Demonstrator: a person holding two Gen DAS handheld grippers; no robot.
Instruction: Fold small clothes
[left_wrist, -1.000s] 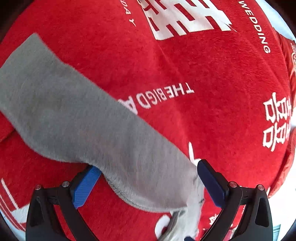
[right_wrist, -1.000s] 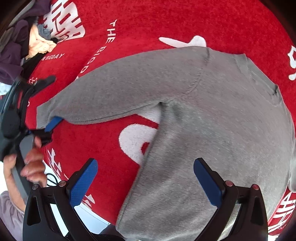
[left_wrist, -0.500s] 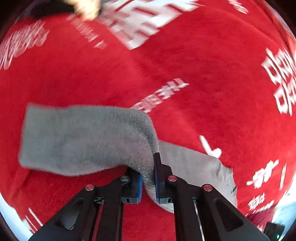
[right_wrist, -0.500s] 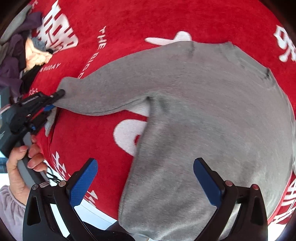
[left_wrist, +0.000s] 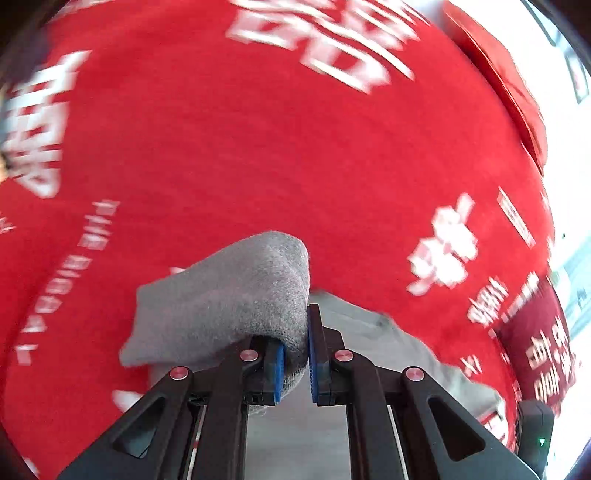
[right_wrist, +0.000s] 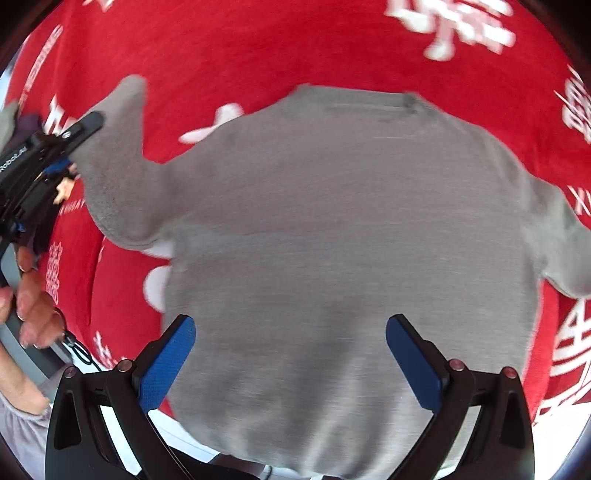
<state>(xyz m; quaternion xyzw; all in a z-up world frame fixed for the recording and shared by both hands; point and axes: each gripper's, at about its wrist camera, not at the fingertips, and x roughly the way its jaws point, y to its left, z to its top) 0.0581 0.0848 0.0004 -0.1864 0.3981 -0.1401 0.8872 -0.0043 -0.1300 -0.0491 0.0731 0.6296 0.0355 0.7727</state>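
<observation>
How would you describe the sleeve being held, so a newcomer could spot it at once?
Find the red cloth with white lettering, then the grey sweater spread flat on it. The sleeve juts from the sweater's left side in the right wrist view; unlike the other sleeve, the left hand-held gripper pinches its cuff.

The sweater (right_wrist: 332, 236) lies on the cloth (right_wrist: 295, 48) ahead of the right gripper (right_wrist: 290, 360), its sleeve (right_wrist: 114, 162) out left, pinched in the left gripper (left_wrist: 294, 363).

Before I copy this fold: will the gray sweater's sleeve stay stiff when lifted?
Probably floppy: the sleeve droops over the shut left gripper. Likely light, since a pinch carries it. The fuzzy knit probably drags on the red cloth rather than sliding.
</observation>
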